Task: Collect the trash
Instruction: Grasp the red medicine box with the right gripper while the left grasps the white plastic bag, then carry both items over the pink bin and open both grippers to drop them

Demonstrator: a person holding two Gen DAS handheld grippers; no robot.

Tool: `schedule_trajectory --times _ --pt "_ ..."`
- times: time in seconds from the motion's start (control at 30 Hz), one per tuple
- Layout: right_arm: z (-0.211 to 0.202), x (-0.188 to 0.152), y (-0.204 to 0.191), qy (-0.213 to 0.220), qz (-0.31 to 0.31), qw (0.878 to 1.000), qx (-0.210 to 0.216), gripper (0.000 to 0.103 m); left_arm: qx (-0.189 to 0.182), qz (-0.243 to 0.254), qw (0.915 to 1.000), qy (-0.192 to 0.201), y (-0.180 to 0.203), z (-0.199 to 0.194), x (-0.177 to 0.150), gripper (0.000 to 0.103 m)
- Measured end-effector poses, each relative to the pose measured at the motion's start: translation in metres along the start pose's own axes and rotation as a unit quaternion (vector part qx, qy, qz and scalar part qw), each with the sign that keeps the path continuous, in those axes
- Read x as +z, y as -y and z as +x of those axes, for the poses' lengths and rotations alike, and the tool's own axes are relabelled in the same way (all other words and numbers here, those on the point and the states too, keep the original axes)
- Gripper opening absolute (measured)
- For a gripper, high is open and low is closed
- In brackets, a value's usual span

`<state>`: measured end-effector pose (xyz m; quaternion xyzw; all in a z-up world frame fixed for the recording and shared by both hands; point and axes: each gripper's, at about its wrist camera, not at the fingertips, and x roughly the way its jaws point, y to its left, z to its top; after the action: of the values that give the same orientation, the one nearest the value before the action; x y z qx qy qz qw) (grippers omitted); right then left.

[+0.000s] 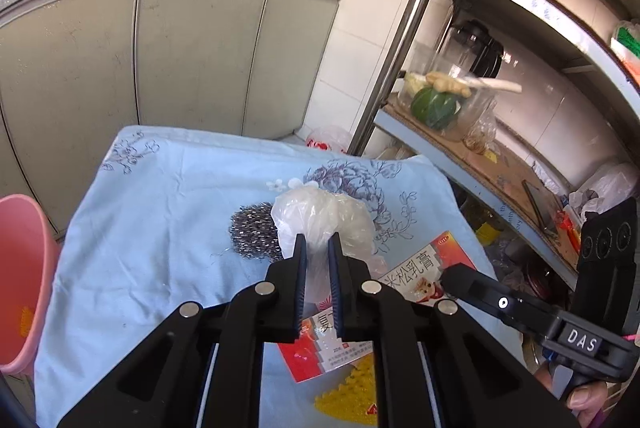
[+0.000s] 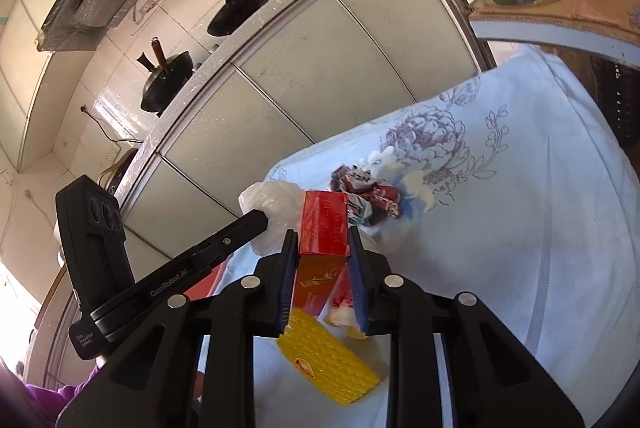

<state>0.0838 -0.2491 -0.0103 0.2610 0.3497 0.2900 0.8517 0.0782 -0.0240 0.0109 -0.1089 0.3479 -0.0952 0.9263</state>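
Trash lies scattered on the blue floral cloth [image 1: 160, 211]. Nearest, low in the right wrist view, a yellow textured piece [image 2: 328, 364] rests on the cloth; above it the right gripper [image 2: 323, 252] is clamped on a red medicine box [image 2: 324, 228], apparently lifted for disposal. In the left wrist view, the left gripper [image 1: 318, 248] pinches a crumpled clear plastic bag [image 1: 324, 216] at frame centre, a steel wool scourer [image 1: 254, 234] just beside it. Only this view shows the pink bin [image 1: 22, 280] at the left edge, the likely destination; only the right view shows a crumpled wrapper [image 2: 368, 193] farther back.
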Motion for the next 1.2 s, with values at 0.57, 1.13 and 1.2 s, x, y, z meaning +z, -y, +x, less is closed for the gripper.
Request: schedule_trajectory --times 0.57,1.13,1.2 --pt "-0.022 0.015 -0.083 0.044 -0.108 0.993 0.012 0.023 0.042 -0.019 0.9955 0.083 -0.036 -0.091 -0.008 0.010" --pt "0.042 0.001 -0.204 0.032 -0.231 0.970 0.066 0.023 0.181 -0.081 0.9682 0.153 -0.134 -0.171 -0.034 0.010" --pt "0.052 -0.004 -0.220 0.028 -0.247 0.966 0.075 0.023 0.200 -0.083 0.9635 0.158 -0.144 -0.178 -0.038 0.010"
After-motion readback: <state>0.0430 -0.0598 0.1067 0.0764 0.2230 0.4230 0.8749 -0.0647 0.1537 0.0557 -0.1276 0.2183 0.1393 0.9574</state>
